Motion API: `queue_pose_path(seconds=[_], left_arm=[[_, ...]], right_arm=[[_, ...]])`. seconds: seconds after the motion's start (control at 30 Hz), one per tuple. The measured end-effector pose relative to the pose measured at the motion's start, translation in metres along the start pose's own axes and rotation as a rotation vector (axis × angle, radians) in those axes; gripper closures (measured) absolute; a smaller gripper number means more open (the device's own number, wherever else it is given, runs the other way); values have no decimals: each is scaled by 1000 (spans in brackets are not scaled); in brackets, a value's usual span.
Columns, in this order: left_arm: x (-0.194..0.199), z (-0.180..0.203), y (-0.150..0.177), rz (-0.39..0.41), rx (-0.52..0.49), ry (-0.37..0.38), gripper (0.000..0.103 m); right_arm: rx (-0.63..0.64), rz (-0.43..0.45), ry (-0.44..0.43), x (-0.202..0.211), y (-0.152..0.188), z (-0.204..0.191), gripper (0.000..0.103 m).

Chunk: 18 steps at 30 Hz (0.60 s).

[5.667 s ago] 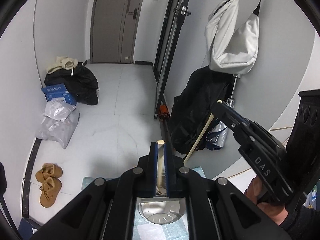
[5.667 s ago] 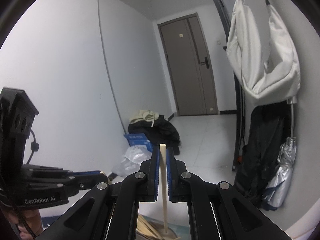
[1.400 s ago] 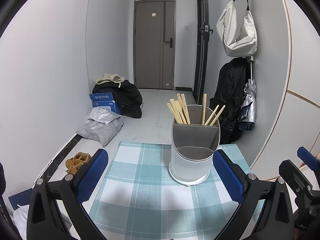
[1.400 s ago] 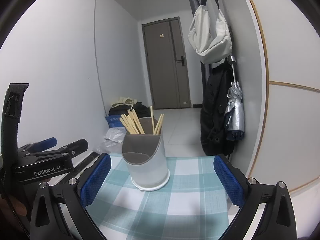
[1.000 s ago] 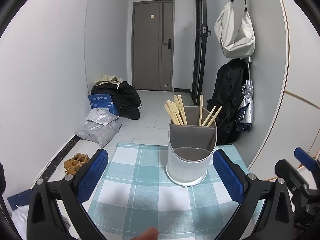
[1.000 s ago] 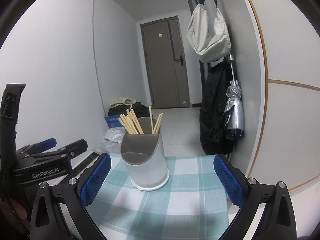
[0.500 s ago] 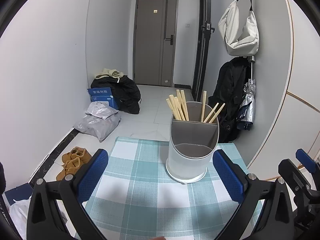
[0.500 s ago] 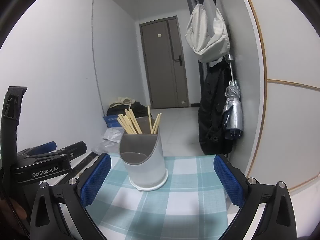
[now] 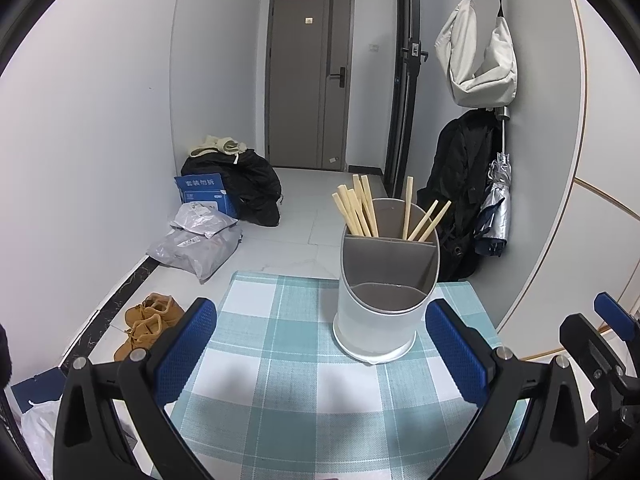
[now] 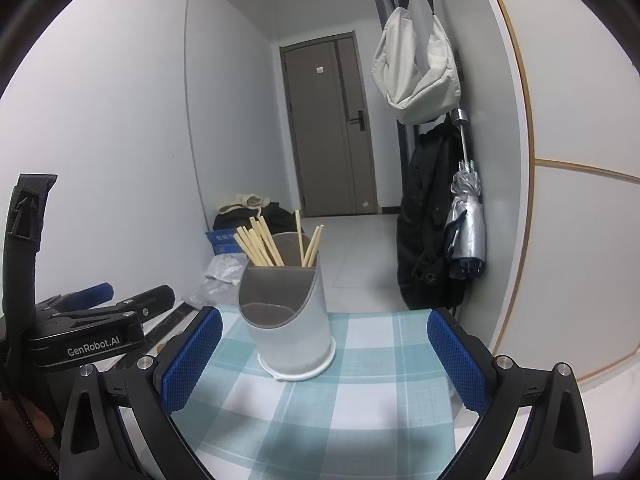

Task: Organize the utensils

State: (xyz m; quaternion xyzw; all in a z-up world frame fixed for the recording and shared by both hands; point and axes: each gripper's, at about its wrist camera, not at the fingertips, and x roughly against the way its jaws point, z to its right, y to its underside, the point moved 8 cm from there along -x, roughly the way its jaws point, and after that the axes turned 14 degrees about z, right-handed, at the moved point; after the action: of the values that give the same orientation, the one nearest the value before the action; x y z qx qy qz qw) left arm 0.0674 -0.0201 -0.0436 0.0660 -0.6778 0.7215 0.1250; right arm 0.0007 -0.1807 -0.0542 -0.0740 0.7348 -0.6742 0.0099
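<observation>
The utensil holder [image 9: 386,280] with its chopsticks [image 9: 362,210] stands near the far edge of the checked tablecloth [image 9: 280,360]. The near cloth lies bare. Left gripper [image 9: 320,356] and right gripper [image 10: 320,356] hang spread and empty, having released the chopsticks pinched seconds ago.

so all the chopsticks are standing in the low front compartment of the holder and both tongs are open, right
Not quite. The chopsticks stand in the tall back compartments of the holder; the left wrist view shows nothing standing in the low front one. The rest holds: the left tongs and right tongs are both open.
</observation>
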Motion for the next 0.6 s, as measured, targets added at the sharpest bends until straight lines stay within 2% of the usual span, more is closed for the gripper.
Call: queue_pose_path(seconds=[0.6], left_arm=[[1,3,0,3,-11,3,1]], right_arm=[[-2,3,5,1,0,0,0]])
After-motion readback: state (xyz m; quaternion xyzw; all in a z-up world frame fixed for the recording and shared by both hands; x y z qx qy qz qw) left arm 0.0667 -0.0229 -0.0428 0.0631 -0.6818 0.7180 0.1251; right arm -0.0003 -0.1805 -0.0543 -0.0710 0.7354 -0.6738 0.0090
